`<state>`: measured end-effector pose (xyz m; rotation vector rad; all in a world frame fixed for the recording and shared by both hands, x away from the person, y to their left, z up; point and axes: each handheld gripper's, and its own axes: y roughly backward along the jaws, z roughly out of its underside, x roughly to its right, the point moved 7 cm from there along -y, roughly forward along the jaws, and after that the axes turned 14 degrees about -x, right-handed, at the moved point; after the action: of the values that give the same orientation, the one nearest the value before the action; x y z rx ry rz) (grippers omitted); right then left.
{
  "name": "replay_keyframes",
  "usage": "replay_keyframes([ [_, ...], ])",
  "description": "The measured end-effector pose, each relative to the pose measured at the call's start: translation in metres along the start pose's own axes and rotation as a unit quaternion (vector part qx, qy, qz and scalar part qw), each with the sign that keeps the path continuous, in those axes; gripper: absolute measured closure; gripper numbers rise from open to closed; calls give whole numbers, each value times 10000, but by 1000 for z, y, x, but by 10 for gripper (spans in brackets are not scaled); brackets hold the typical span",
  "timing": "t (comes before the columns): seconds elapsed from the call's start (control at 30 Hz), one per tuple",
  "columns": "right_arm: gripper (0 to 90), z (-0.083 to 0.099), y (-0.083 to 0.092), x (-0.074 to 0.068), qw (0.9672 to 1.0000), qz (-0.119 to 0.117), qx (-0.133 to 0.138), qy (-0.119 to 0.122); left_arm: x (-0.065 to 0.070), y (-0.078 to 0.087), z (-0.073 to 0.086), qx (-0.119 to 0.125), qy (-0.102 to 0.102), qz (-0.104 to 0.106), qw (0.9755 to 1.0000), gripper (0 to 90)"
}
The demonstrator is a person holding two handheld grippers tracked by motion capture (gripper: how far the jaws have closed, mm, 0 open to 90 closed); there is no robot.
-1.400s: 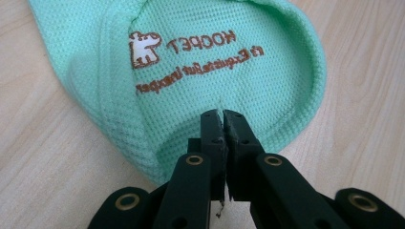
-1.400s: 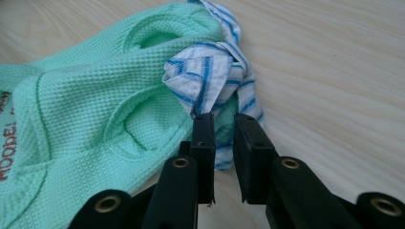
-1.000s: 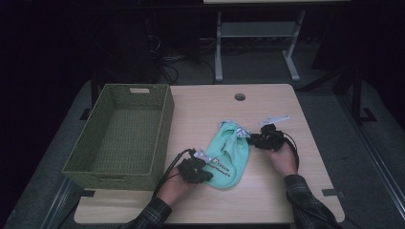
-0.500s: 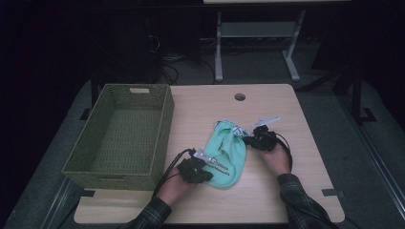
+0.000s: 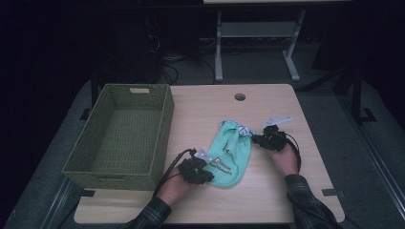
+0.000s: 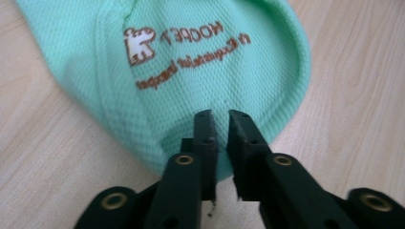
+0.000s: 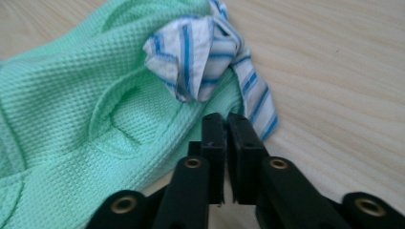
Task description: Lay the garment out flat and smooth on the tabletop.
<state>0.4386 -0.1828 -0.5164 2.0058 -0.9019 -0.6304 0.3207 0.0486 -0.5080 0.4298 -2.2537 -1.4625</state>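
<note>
A mint-green garment (image 5: 230, 151) with a brown printed logo lies crumpled on the wooden table (image 5: 210, 107). A blue-and-white striped piece (image 5: 243, 129) is bunched at its far right end. My left gripper (image 5: 210, 174) sits at the garment's near-left end. In the left gripper view its tips (image 6: 220, 114) hover over the hem of the garment (image 6: 191, 71); the jaws have just been opening and a narrow gap shows with no cloth in it. My right gripper (image 5: 254, 139) is at the right edge. Its tips (image 7: 225, 117) rest beside the striped piece (image 7: 191, 57), and its jaws, which have just been opening, stand a sliver apart with nothing between them.
A green woven basket (image 5: 114, 180) stands on the left part of the table, its right wall close to my left hand. A round cable hole (image 5: 240, 97) sits near the table's far edge. A desk frame and cables lie on the dark floor beyond.
The right gripper shifted slightly along the garment's right edge. The left hand kept its place and the garment lies much as before.
</note>
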Motion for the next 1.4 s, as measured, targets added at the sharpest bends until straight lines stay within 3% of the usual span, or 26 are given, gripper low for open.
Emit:
replay_keyframes([
  [0.13, 813, 1, 13, -7, 9999, -55, 145, 13, -2, 14, -11, 397, 58, -24, 9992, 799],
  [0.33, 869, 10, 23, -23, 9995, -233, 145, 159, -23, 27, -31, 600, 144, -306, 9976, 844],
  [0.43, 897, 14, 25, -32, 9991, -352, 106, 210, -36, 25, -43, 559, 160, -447, 9973, 892],
  [0.7, 897, 22, 22, -56, 9975, -579, 9, 400, -64, 3, -67, 358, 174, -741, 9965, 895],
  [0.93, 897, 27, 12, -74, 9959, -641, -219, 595, -77, -15, -72, 238, 211, -734, 9968, 889],
  [1.17, 898, 30, 6, -74, 9955, -586, -373, 642, -82, -17, -67, 150, 220, -842, 9961, 890],
  [1.4, 899, 35, 11, -59, 9967, -392, -422, 565, -81, -12, -58, 33, 236, -932, 9954, 895],
])
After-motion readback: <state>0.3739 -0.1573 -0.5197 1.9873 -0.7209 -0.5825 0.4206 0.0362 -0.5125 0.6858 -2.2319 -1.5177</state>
